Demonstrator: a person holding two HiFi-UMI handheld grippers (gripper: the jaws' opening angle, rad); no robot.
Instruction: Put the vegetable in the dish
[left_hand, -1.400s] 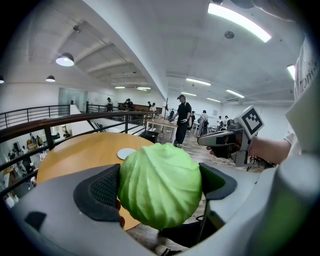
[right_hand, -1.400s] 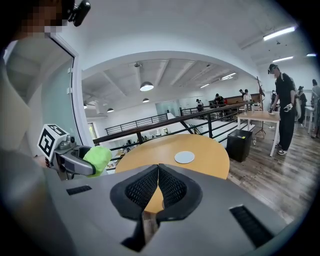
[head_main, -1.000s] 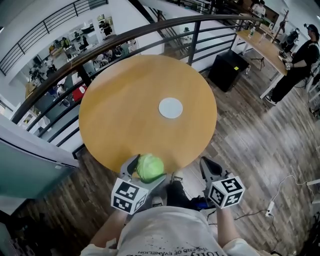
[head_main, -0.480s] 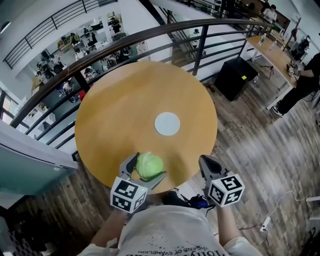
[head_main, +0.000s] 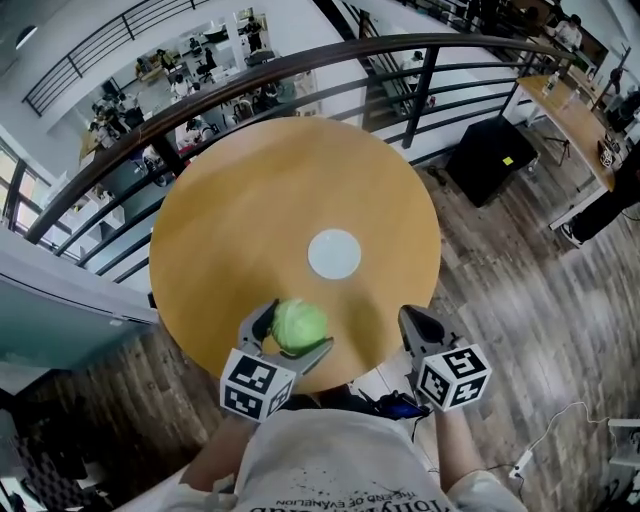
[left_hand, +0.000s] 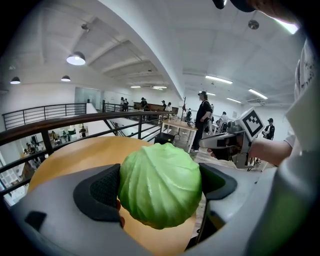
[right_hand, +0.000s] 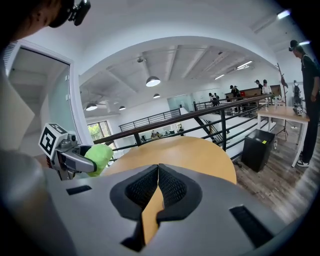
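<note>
Round table (head_main: 240, 225), dish (head_main: 334, 254) mid-table, left gripper (head_main: 291, 332) clamping cabbage (head_main: 300, 324) near edge, right gripper (head_main: 412, 322) closed

Green cabbage (head_main: 299, 326) clamped in the left gripper (head_main: 293, 336), white dish (head_main: 334, 254) lying ahead of it.

The cabbage is a small round head, pale green with ribbed leaves curving over its top. It sits squarely between the left gripper's two dark pads, touching both and filling the gap, and is held up over the near edge of the table (head_main: 250, 190). The dish is a plain, flat white disc, empty, resting on the tabletop in front of the jaws and slightly to their right, clear of the cabbage.
</note>
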